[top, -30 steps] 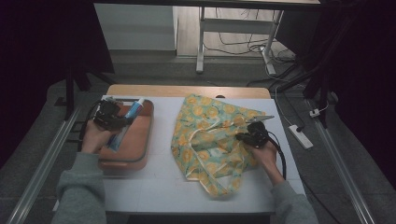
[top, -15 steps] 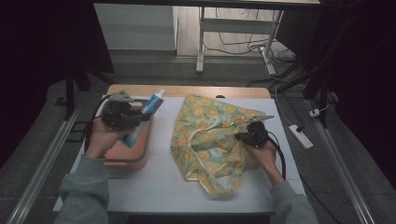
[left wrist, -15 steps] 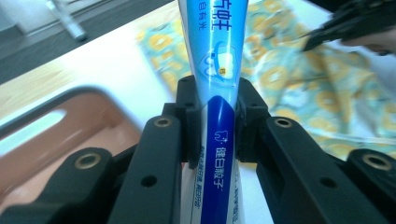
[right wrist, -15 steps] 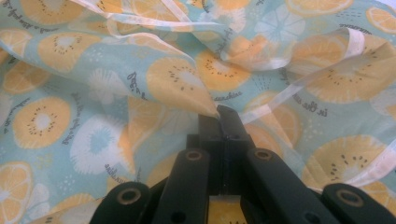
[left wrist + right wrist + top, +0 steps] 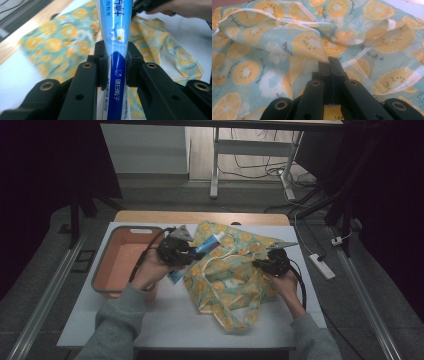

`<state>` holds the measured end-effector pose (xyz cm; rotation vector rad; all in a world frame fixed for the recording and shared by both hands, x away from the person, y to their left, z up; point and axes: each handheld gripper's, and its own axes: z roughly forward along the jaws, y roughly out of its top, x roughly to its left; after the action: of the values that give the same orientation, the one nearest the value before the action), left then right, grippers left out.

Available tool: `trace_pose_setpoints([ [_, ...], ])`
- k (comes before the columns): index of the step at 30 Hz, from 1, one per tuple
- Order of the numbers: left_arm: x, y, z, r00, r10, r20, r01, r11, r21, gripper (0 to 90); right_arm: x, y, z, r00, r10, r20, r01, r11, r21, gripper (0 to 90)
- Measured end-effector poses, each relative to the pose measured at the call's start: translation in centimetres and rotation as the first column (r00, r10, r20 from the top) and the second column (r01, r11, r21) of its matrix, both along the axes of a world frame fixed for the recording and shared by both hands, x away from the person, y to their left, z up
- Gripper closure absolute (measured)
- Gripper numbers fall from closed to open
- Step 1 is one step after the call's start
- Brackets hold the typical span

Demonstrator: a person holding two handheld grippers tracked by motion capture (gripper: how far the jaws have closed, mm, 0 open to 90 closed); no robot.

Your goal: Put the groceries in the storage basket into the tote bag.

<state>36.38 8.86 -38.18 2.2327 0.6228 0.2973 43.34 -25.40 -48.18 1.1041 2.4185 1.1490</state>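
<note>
A blue and white toothpaste tube (image 5: 206,245) (image 5: 116,45) is clamped in my left gripper (image 5: 187,254) (image 5: 115,53), which is shut on it and holds it above the left edge of a cloth bag (image 5: 231,270). The bag is pale green with orange fruit slices printed on it and lies crumpled on the white table. My right gripper (image 5: 257,264) (image 5: 329,61) is shut on a fold of the bag's fabric (image 5: 312,47) at its right side, lifting the edge a little. White drawstrings (image 5: 220,261) run across the bag.
An orange tub (image 5: 107,270) with a grey rim stands at the left of the white table (image 5: 170,320). Beyond the table's wooden far edge stand desk legs and cables on the floor. A white power strip (image 5: 322,266) lies to the right of the table.
My left gripper has carried the toothpaste tube up out of the orange tub and rightward to the bag's left edge. The right gripper has kept still on the fabric.
</note>
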Motion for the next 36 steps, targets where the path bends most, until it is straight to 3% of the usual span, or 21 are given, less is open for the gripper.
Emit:
trace_pose_setpoints([
  [1,0.2,-0.9,-0.2,0.9995,-0.031,-0.004,0.031,0.9993,0.023,74.7,0.0,-0.1,0.0,1.0000,0.000,0.001,0.000,1.000,0.002,88.9],
  [7,1.4,-4.2,-1.6,0.9953,-0.094,-0.022,0.097,0.9870,0.129,74.7,0.0,-0.2,0.2,1.0000,0.003,0.001,-0.003,1.000,0.018,88.9],
  [12,2.3,-6.2,-3.1,0.9892,-0.134,-0.060,0.144,0.9665,0.212,74.7,-0.1,-0.2,0.5,1.0000,0.003,0.004,-0.003,0.999,0.041,88.9],
  [16,2.5,-7.1,-3.9,0.9841,-0.155,-0.086,0.171,0.9562,0.237,74.7,-0.3,-0.2,1.1,0.9999,0.007,0.015,-0.008,0.998,0.062,88.9],
  [19,2.6,-7.9,-4.5,0.9809,-0.171,-0.093,0.190,0.9403,0.282,74.7,-0.5,-0.2,1.7,0.9993,0.016,0.034,-0.019,0.997,0.076,88.9],
  [22,2.9,-8.6,-4.7,0.9768,-0.183,-0.111,0.208,0.9322,0.296,74.6,-0.7,0.0,2.1,0.9988,0.021,0.044,-0.025,0.996,0.084,89.0],
  [28,3.6,-10.1,-4.9,0.9711,-0.185,-0.151,0.224,0.9248,0.308,74.5,-1.0,0.2,2.6,0.9977,0.032,0.060,-0.038,0.994,0.103,88.9],
  [30,4.1,-10.7,-5.1,0.9701,-0.174,-0.169,0.223,0.9156,0.335,74.5,-1.1,0.2,2.8,0.9973,0.031,0.066,-0.039,0.993,0.112,88.9],
  [36,4.8,-12.2,-5.6,0.9638,-0.177,-0.199,0.242,0.8971,0.370,74.5,-1.4,0.1,3.4,0.9960,0.036,0.081,-0.047,0.990,0.136,89.0],
])
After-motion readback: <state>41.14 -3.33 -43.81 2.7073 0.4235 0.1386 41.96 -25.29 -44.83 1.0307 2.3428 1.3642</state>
